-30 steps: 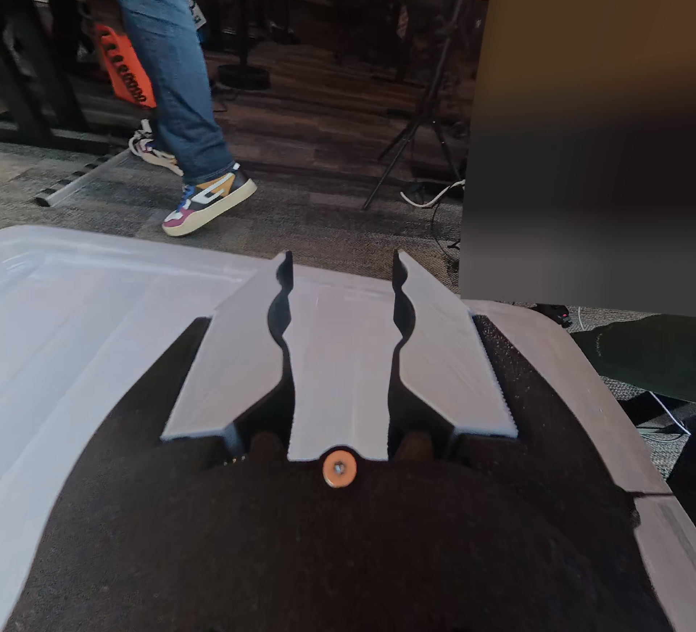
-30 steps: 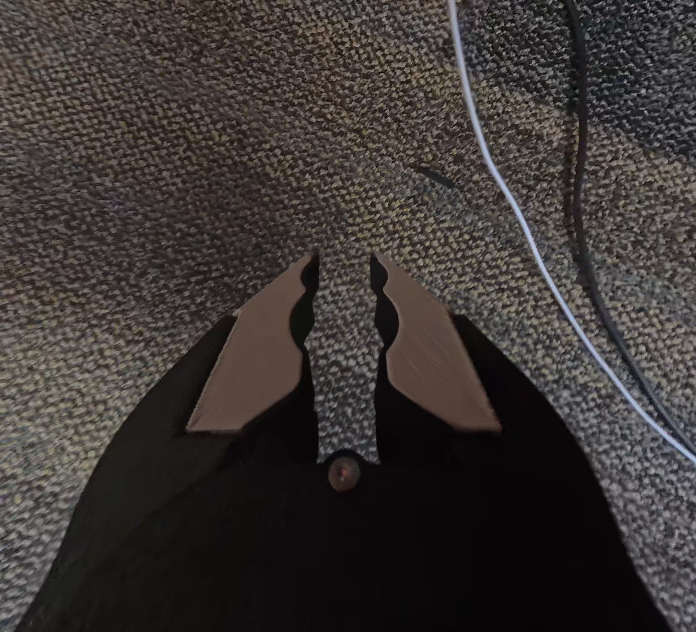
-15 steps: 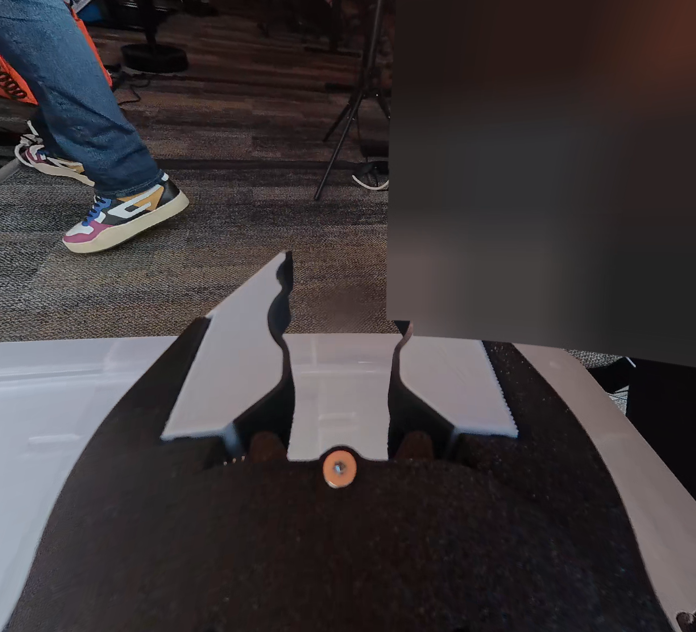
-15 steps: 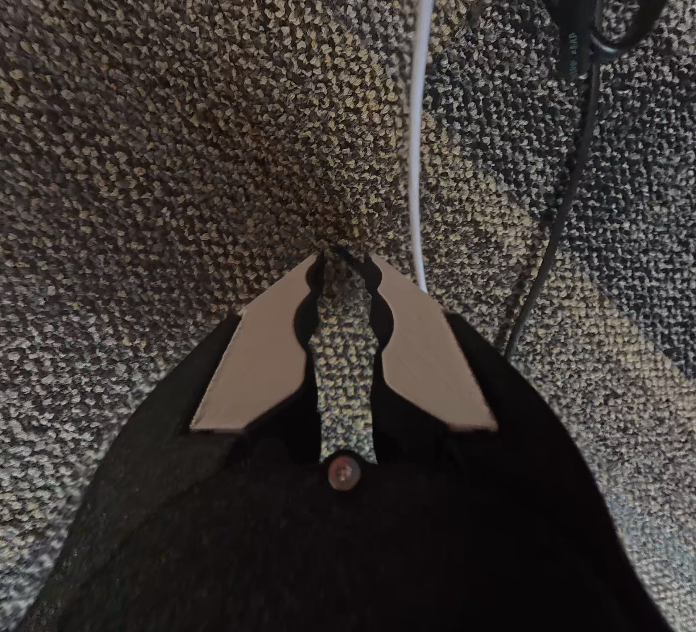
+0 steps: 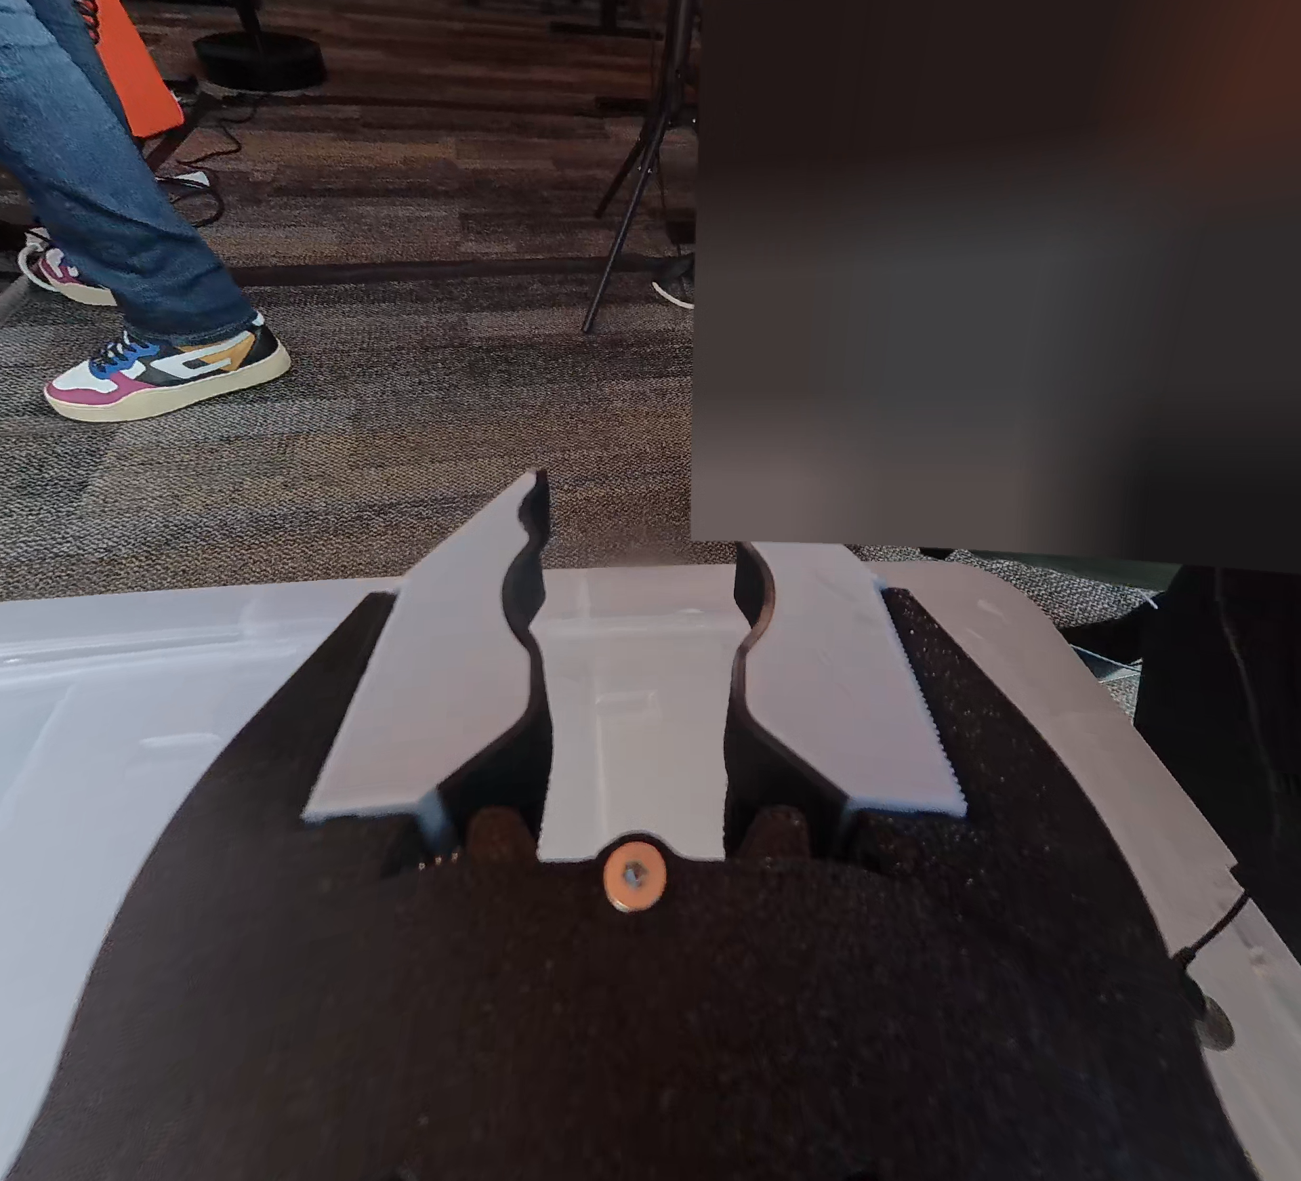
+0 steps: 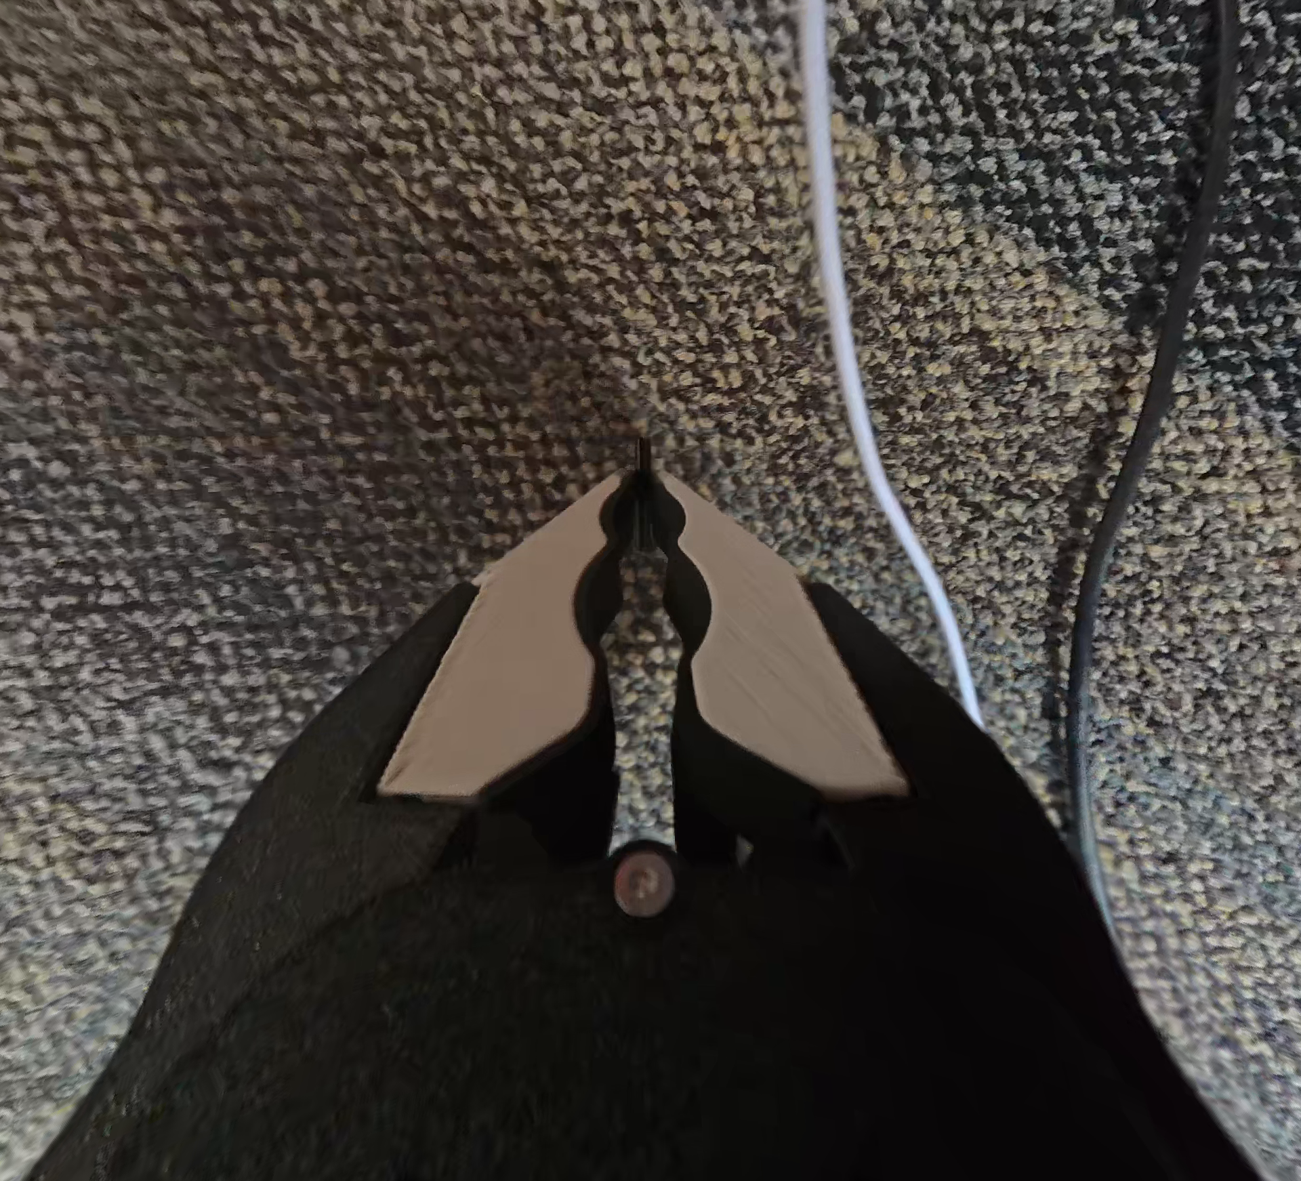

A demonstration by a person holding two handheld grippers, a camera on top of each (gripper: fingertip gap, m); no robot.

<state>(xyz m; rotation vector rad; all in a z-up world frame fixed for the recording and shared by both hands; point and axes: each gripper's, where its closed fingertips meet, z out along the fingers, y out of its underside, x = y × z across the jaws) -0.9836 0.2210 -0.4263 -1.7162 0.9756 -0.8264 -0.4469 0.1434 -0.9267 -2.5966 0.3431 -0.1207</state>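
Left gripper [image 5: 637, 549]: jaws stand wide apart and hold nothing. Its right fingertip is cut off by a blurred patch laid over the picture. Directly beneath and between the jaws lies a white plastic surface [image 5: 127, 675], smooth with shallow moulded ridges; it runs out to the left and curves round to the right of the gripper body. Whether the gripper touches it cannot be told. A thin black cord [image 5: 1207, 936] with a small round end crosses the white surface at the lower right of the gripper body.

Ahead of the left jaws, past the far edge of the white surface, is grey patterned carpet [image 5: 394, 443]. Ahead and to the left, a person's leg in blue jeans [image 5: 91, 190] ends in a multicoloured sneaker [image 5: 165, 369] planted on the carpet. Farther ahead stand a black tripod [image 5: 648, 162] and, to its left, a round black stand base [image 5: 257, 59]. An orange object [image 5: 134, 70] sits at the far left behind the leg.

Right gripper [image 6: 640, 478]: jaws are closed to a narrow slit, tips nearly meeting, pinching a thin black sliver [image 6: 642, 499] that projects just past the tips. What it is cannot be determined. The jaws point down at speckled carpet [image 6: 352, 232], close to it. To the right of the jaws a white cable [image 6: 827, 232] runs along the carpet, passing just beside the right finger. Farther right, well apart from the jaws, lies a black cable [image 6: 1190, 232].
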